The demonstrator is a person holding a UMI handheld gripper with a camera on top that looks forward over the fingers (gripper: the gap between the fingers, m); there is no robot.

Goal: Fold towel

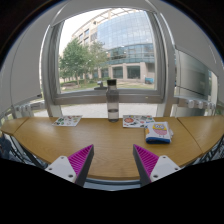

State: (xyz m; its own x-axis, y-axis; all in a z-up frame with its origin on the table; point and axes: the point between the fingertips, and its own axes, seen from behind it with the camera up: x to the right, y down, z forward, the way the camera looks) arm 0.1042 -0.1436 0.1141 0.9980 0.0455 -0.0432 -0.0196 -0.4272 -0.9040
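Hovering above the wooden desk, the tongs stood wide open with nothing between the two purple pads, which pointed out over bare wood. No towel could be made out anywhere; the task's thing was either out of view or not yet brought to the desk, so the folding looked not yet begun. At the far edge lay a small stack of printed papers on one side and some magazines with a colourful packet on the other, seemingly pushed back to leave the middle free for work. Beyond them a large window showed trees and a glass-fronted building. The raised, open stance suited a search, judging by the spread fingers.
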